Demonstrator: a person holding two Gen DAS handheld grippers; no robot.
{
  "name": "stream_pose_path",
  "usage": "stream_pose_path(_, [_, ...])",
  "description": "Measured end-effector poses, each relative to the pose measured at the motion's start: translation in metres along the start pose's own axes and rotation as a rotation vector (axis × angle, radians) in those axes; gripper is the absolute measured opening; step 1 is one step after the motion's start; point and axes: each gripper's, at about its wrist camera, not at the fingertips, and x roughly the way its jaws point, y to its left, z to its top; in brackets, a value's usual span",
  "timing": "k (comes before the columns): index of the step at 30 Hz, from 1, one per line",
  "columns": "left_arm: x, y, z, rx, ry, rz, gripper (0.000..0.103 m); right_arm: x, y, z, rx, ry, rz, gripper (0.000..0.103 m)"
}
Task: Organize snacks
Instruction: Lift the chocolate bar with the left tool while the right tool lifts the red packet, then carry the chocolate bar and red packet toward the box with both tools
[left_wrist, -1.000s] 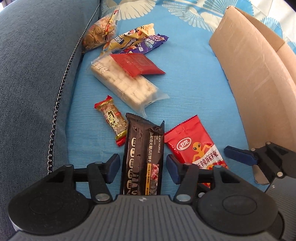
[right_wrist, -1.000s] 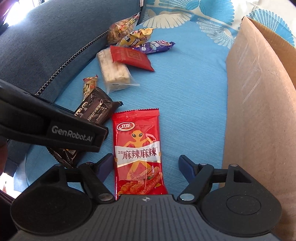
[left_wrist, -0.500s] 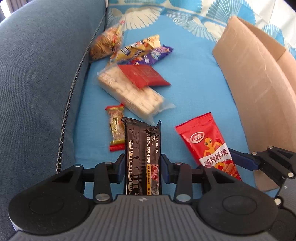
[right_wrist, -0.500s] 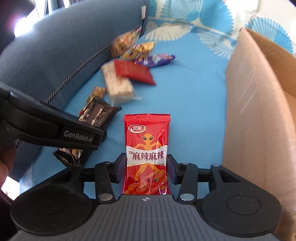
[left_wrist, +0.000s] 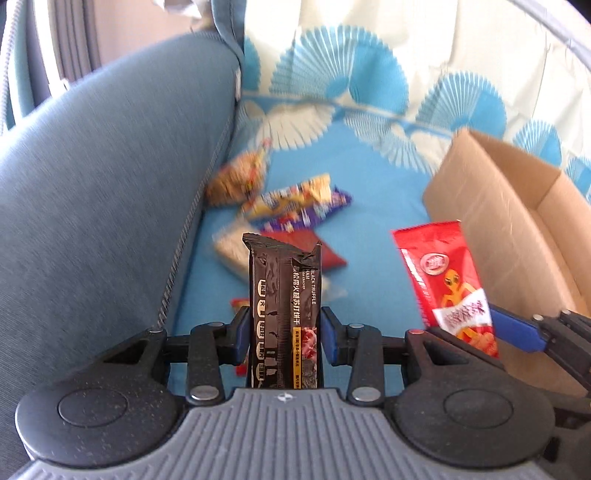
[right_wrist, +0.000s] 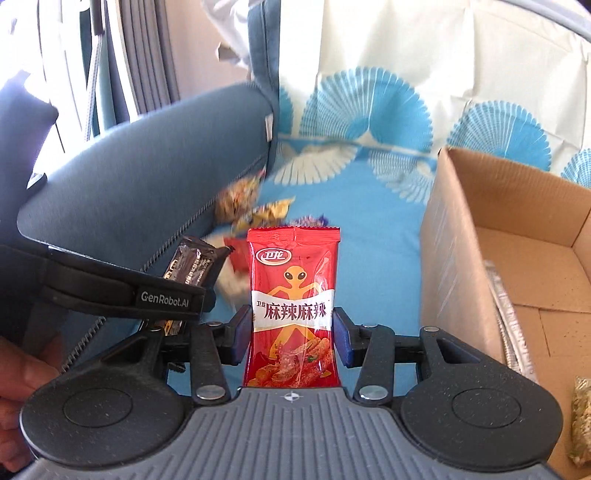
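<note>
Two handheld grippers are each lifted above a blue sofa seat (left_wrist: 369, 221), each carrying one snack. The left gripper (left_wrist: 284, 334) has its jaws clamped on the sides of a black truffle cracker bar (left_wrist: 284, 306), held upright. The right gripper (right_wrist: 291, 338) has its jaws clamped on a red spicy-strip packet (right_wrist: 293, 295), also upright.

This looks like the carrying step: both snacks are picked up and not yet dropped off. The likely next move is to bring each gripper over the open cardboard box (right_wrist: 461, 221) at the right edge of the seat and part the jaws above its floor.

The box already holds a silvery packet (right_wrist: 511, 317) along its near wall and a greenish packet (right_wrist: 581, 421) at its near corner. More loose snacks (left_wrist: 280, 210), blurred, lie by the armrest (left_wrist: 110, 192) at the seat's left edge.
</note>
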Motion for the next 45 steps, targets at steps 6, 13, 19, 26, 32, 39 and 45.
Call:
stream_pose_path(6, [-0.014, 0.003, 0.008, -0.032, -0.097, 0.022, 0.043, -0.015, -0.004, 0.008, 0.023, -0.075, 0.019, 0.048])
stream_pose_path(13, [-0.026, 0.0, 0.014, -0.036, -0.169, 0.02, 0.043, -0.024, -0.005, 0.012, 0.032, -0.142, 0.033, 0.048])
stream_pose_path(19, [-0.033, -0.006, 0.017, -0.042, -0.22, 0.007, 0.043, -0.036, -0.011, 0.018, 0.033, -0.2, 0.04, 0.047])
stream_pose_path(26, [-0.04, -0.016, 0.022, -0.04, -0.28, -0.014, 0.043, -0.053, -0.024, 0.024, 0.036, -0.259, 0.04, 0.048])
stream_pose_path(32, [-0.046, -0.028, 0.023, -0.033, -0.329, -0.043, 0.043, -0.065, -0.039, 0.027, 0.048, -0.291, 0.032, 0.048])
stream_pose_path(39, [-0.044, -0.045, 0.029, -0.031, -0.37, -0.075, 0.043, -0.078, -0.056, 0.029, 0.043, -0.323, 0.003, 0.048])
stream_pose_path(45, [-0.04, -0.063, 0.035, -0.032, -0.393, -0.109, 0.043, -0.09, -0.077, 0.028, 0.063, -0.34, -0.033, 0.048])
